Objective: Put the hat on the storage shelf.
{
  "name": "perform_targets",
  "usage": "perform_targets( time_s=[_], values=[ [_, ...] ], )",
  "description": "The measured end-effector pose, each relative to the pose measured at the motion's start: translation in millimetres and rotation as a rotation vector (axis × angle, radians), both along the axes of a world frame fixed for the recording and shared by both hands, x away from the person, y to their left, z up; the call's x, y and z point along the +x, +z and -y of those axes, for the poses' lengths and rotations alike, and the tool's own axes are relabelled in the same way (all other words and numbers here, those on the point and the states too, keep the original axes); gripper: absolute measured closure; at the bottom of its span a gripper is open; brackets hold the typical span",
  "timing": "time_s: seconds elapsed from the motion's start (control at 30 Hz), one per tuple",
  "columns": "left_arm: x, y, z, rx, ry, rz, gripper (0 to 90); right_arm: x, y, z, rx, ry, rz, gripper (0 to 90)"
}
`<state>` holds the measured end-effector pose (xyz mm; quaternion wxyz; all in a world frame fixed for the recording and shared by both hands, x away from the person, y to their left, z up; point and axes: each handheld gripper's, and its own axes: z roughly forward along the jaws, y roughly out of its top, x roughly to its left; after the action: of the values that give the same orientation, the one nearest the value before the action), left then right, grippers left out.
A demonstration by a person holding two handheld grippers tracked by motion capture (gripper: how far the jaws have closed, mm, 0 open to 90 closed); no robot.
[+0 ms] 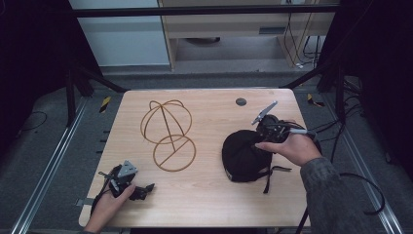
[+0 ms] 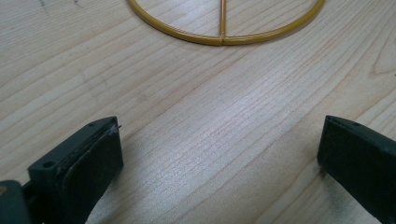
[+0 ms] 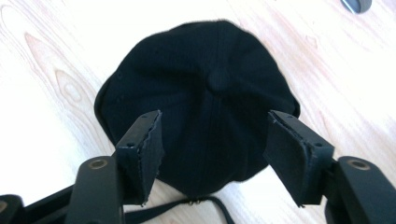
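Two jaws of my right gripper (image 3: 212,154) stand apart over the black cap (image 3: 201,98), one on each side of its back edge, pads not pressing the cloth, so nothing is gripped yet. The cap lies crown up on the right half of the table (image 1: 204,204), directly ahead of and below these jaws, its top button just beyond them on the midline. Its strap trails off the near edge toward me. The wire hat stand (image 1: 168,134) sits well to the left of the cap, near the table's middle. My left gripper (image 2: 219,158) rests low at the near left corner, jaws wide with only bare wood between them, the stand's round base just ahead. The right hand is plainly the nearer one to the cap.
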<state>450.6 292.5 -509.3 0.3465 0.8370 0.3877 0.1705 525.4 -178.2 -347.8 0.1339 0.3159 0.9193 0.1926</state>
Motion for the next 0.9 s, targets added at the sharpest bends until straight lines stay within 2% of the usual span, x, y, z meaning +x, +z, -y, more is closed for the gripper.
perform_targets(
  time_s=[0.17, 0.37, 0.47, 0.6, 0.7, 0.73, 0.77, 0.8, 0.83, 0.9],
  values=[
    [0.6, 0.0, -0.1, -0.001, -0.005, 0.0, 0.0, 8.2, -1.0, -7.6, -0.009, 0.005, -0.011, 37.6],
    [1.1, 0.0, -0.3, -0.001, -0.009, -0.001, 0.0, 23.1, -13.3, -23.6, -0.052, 0.019, -0.057, 38.5],
    [1.1, 0.0, -0.2, -0.001, -0.009, -0.001, 0.0, 27.0, -16.1, -26.9, -0.066, 0.021, -0.056, 39.3],
    [1.0, 0.1, -0.3, 0.0, -0.009, -0.002, 0.0, 33.9, -22.9, -30.5, -0.083, 0.024, -0.078, 42.5],
    [1.1, 0.2, -0.3, 0.001, -0.01, -0.002, 0.0, 37.2, -27.1, -31.6, -0.097, 0.025, -0.088, 52.9],
    [1.1, 0.2, -0.3, 0.001, -0.01, -0.002, 0.0, 37.2, -27.1, -31.6, -0.097, 0.025, -0.088, 52.9],
    [1.1, 0.2, -0.3, 0.001, -0.01, -0.002, 0.0, 38.2, -27.7, -31.7, -0.099, 0.028, -0.095, 58.5],
    [1.1, 0.2, -0.3, 0.001, -0.01, -0.002, 0.0, 38.2, -27.7, -31.7, -0.099, 0.028, -0.095, 58.5],
    [1.1, 0.2, -0.3, 0.001, -0.01, -0.002, 0.0, 38.5, -27.0, -31.3, -0.096, 0.037, -0.095, 69.4],
    [1.1, 0.2, -0.3, 0.001, -0.01, -0.002, 0.0, 38.4, -25.3, -30.3, -0.089, 0.04, -0.091, 72.6]
  ],
)
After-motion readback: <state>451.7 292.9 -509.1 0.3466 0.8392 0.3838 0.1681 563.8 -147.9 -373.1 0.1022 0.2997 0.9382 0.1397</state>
